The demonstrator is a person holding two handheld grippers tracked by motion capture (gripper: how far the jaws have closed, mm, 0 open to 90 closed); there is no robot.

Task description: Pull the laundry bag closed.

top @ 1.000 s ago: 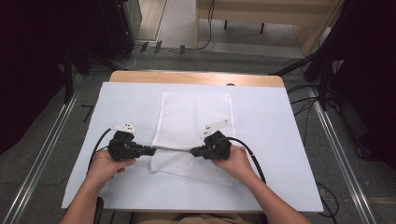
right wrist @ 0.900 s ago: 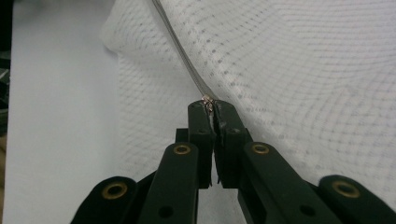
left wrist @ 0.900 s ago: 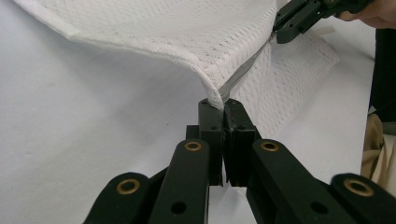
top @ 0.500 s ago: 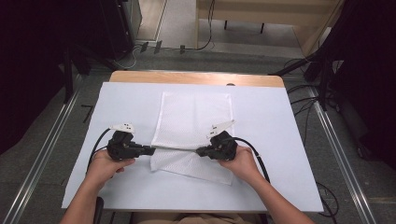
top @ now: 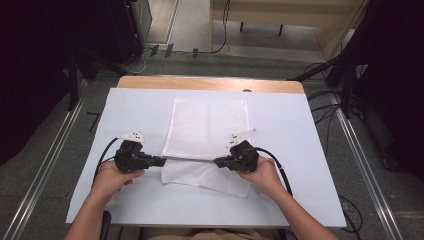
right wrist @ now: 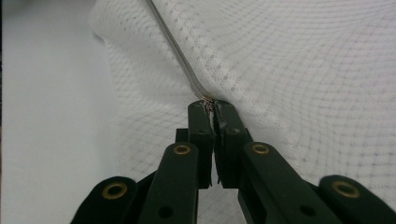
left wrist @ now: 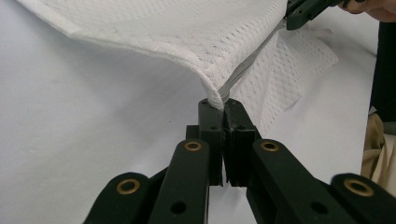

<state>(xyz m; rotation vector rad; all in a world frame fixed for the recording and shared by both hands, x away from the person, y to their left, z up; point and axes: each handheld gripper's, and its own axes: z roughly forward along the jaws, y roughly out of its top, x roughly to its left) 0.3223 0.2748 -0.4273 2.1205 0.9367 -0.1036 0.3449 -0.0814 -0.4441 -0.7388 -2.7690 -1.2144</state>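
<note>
high view, cloth [top: 207, 130] stretched between both tongs

Your left gripper [top: 161, 161] points right, jaws pressed together. Your right gripper [top: 218, 162] points left toward it, jaws also closed. Both hands sit low near you, forearms angling in from the bottom.
</note>
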